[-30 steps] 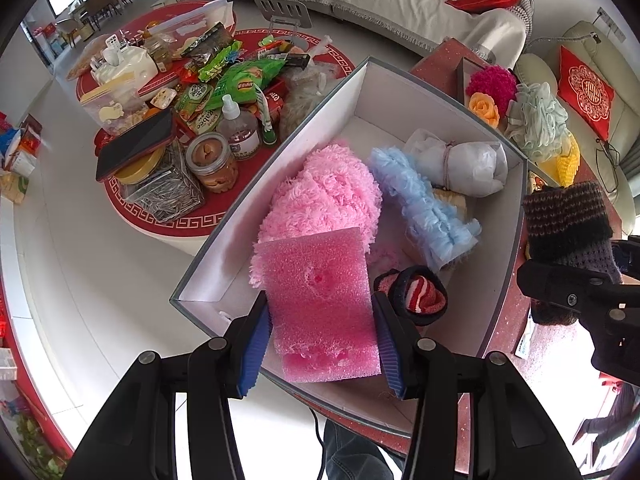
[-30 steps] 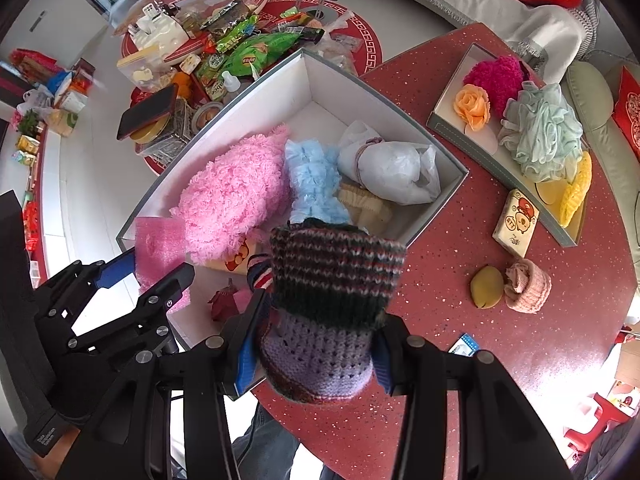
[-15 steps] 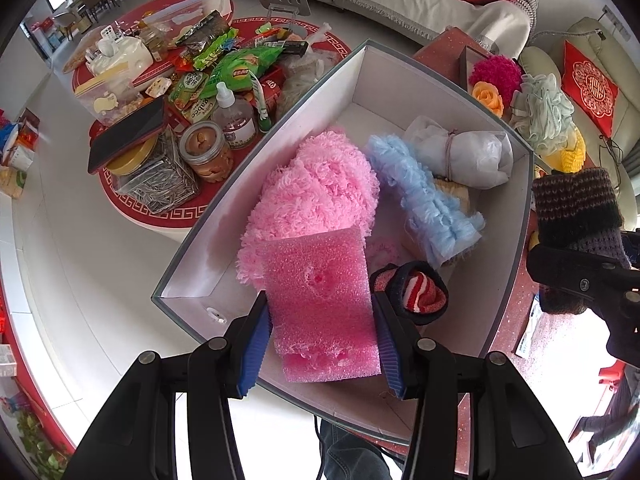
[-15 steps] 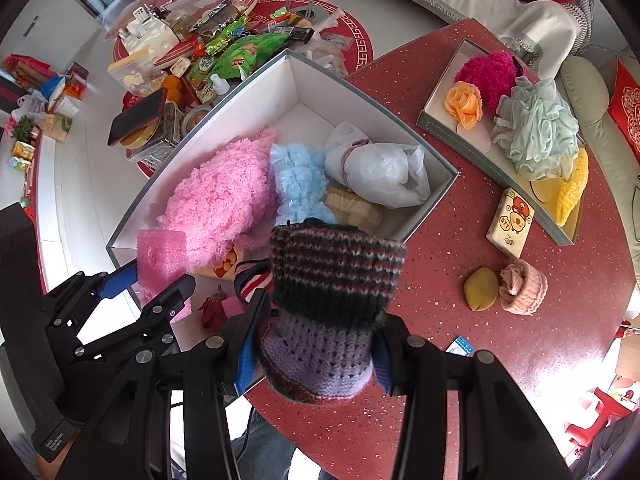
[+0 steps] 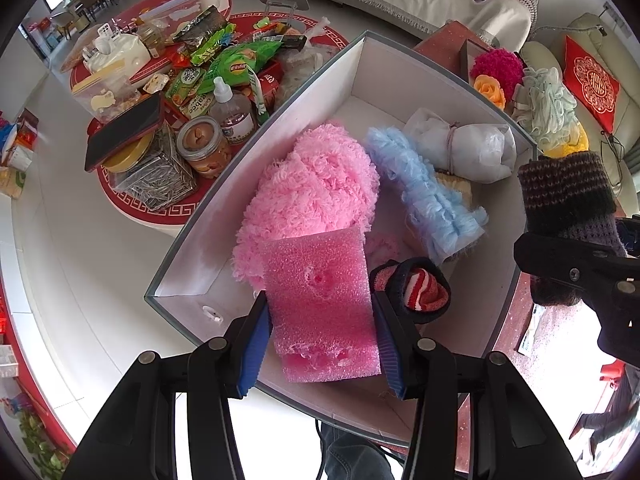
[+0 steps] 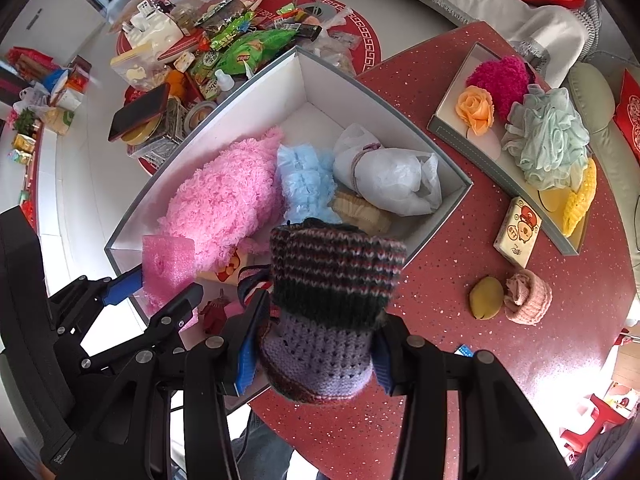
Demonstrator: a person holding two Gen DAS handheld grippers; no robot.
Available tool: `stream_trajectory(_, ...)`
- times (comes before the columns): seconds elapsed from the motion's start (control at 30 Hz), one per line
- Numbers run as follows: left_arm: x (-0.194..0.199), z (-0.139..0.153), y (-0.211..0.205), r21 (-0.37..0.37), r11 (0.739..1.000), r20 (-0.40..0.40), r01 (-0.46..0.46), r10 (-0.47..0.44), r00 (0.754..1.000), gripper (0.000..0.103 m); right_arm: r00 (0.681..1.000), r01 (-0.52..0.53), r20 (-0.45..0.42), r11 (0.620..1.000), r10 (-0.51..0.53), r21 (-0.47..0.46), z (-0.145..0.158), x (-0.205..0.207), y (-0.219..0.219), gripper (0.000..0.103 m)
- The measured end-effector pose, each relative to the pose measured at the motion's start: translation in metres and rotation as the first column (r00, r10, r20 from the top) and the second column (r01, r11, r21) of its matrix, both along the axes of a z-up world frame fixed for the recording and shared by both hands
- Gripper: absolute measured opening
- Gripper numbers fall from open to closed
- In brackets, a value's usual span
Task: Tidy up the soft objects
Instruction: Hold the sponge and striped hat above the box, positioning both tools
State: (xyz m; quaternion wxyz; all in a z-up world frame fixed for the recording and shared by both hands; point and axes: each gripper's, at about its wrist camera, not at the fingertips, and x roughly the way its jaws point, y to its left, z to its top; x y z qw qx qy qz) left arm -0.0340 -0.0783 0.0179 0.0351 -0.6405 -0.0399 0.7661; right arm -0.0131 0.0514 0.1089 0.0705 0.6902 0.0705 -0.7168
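Flat pink foam sponge sheet [image 5: 322, 306], pitted surface, held upright over near end of grey-rimmed white box [image 5: 192, 236]. Striped knitted sock [image 6: 328, 312] (dark bands above, lilac below) held over the box's near edge. Inside box: fluffy pink bundle [image 5: 312, 192], fluffy blue bundle [image 5: 424, 192], tied white plastic bag [image 5: 468, 150], rolled red-striped sock [image 5: 420, 286].

Pink foam sheet [image 5: 322, 304] — striped knit [image 6: 332, 304]

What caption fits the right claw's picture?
Right claw holds a knitted hat beside the white box of fluffy things.
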Motion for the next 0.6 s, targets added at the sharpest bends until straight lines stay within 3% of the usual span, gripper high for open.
stream_trajectory(0.6,-0.003,-0.007,0.001,0.001,1.000,0.027,0.006,-0.006,1.000,0.051,1.000,-0.023,0.022,1.000,0.022,0.013,-0.011,-0.005,-0.005,0.050)
